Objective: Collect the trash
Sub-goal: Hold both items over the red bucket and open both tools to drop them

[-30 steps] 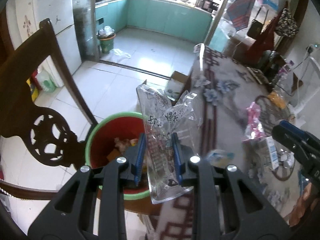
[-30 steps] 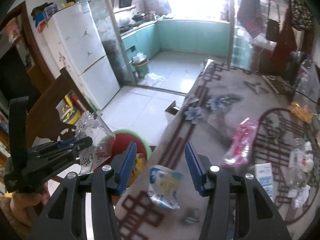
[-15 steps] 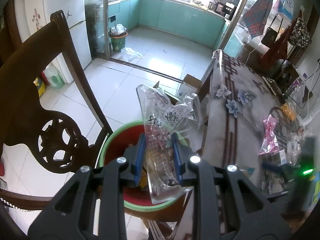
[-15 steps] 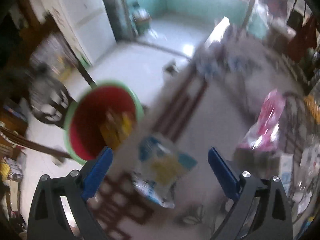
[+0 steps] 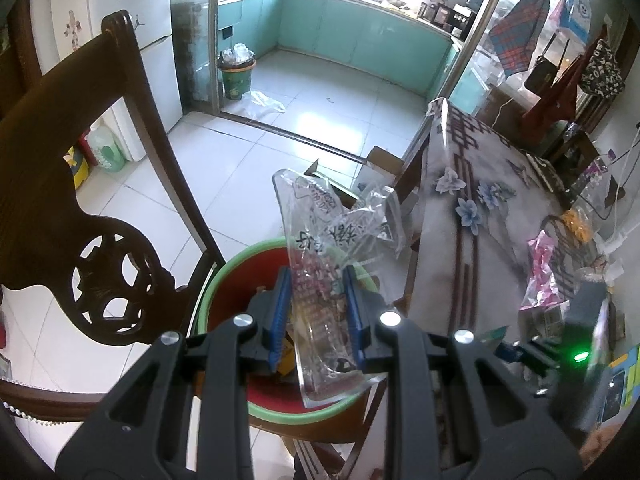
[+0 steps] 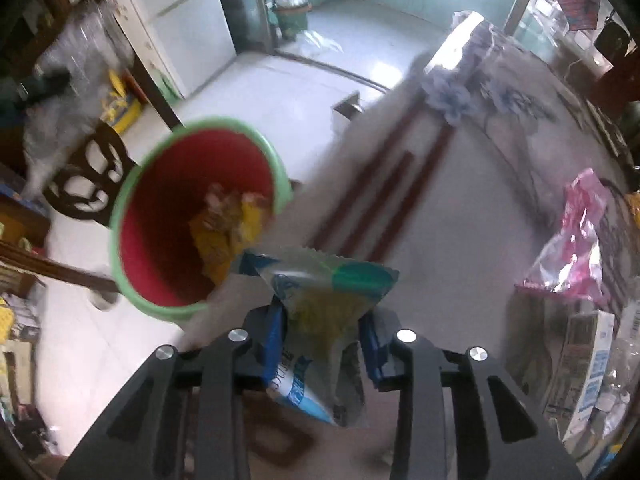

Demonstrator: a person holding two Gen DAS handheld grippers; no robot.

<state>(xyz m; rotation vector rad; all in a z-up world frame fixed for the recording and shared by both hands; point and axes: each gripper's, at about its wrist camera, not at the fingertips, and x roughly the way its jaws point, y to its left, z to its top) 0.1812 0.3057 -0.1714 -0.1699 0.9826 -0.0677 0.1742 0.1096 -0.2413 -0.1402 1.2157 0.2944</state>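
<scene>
1. Left gripper (image 5: 316,312): jaws nearly together, pinching a clear printed wrapper (image 5: 320,264). The wrapper hangs above the red bin (image 5: 276,412), which stands on the floor just beside the table's edge. Most of the film rises above the pads and leans toward the table (image 5: 472,280); released as it stands, it may drift past the green rim and land outside.

2. Right gripper (image 6: 324,336): jaws have just been closing and now pinch a blue-and-yellow snack packet (image 6: 324,300) near the table edge closest to the bin. Whether the packet is lifted or resting on the cloth cannot be told. The pads appear to bite only its lower part, so the slick foil could slip free in transit.

3. Both grippers work beside one bin; converging on it together risks a collision.

4. Remaining litter: a pink wrapper (image 6: 576,240) and a small carton (image 6: 592,372) lie further along the table.
</scene>
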